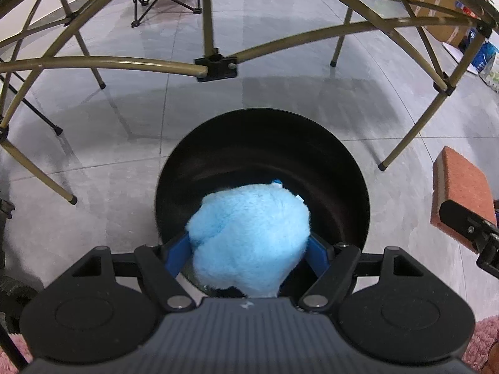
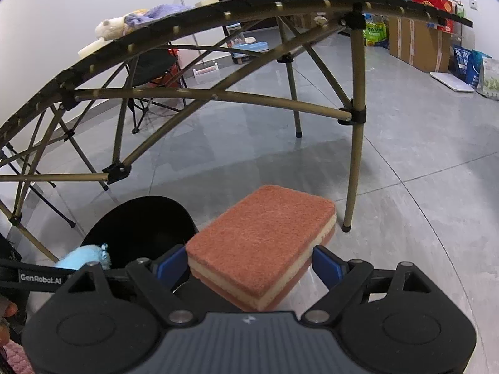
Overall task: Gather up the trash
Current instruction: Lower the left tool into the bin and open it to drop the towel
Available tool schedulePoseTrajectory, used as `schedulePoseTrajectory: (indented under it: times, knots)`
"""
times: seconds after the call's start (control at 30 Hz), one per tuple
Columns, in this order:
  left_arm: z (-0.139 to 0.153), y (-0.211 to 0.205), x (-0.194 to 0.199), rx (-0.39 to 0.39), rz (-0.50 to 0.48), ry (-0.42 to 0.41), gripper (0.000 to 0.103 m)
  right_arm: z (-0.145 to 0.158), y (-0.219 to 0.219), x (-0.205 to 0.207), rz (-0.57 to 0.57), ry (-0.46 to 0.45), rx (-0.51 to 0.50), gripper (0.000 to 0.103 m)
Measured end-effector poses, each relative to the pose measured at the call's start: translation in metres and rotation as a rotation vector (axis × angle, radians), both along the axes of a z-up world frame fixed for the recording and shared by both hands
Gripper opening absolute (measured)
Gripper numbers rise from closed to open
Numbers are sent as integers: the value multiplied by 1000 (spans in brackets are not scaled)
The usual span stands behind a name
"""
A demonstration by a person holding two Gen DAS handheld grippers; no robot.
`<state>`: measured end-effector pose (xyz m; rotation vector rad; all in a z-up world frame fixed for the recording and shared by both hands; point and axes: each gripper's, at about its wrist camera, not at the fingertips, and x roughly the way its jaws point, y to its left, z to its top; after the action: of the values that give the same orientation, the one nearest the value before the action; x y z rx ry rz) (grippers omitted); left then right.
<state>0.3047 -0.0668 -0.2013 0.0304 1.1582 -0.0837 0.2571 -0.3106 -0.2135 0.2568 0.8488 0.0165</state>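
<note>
Grey tiled floor (image 1: 280,62), folding worktop (image 2: 218,3) frame overhead, boxes along wall. Left hand-held gripper (image 1: 249,249) clamps blue fluffy cloth (image 1: 249,233) over black bin (image 1: 265,143). Right hand-held gripper (image 2: 249,261) grips orange sponge (image 2: 259,237) by its sides, long axis pointing away, beside bin.

The black bin (image 1: 262,168) shows only its upper inner wall in the left wrist view — its bottom lies behind the blue fluffy cloth (image 1: 249,237), whose lower end disappears behind the claw's body. In the right wrist view the bin's near side is covered by the sponge (image 2: 262,243) and the claw's linkage. The sponge's underside cannot be seen, and its near corner is hidden too. The worktop (image 2: 218,9) runs out past both side edges — small items on it stay too distorted to identify.
</note>
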Motion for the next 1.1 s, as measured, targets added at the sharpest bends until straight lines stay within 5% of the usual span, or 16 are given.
schedulePoseTrajectory:
  times: [0.5, 0.7, 0.77, 1.1]
  knots:
    - [-10, -20, 7, 32, -26, 10, 78, -9, -9, -2, -23, 32, 13, 86]
    - [-9, -22, 6, 60, -30, -1, 91, -9, -9, -1, -20, 32, 13, 86]
    - [-9, -22, 5, 66, -25, -8, 103, -9, -9, -2, -21, 34, 13, 86]
    - [-9, -15, 7, 74, 5, -6, 103, -8, -7, -4, -14, 29, 11, 86]
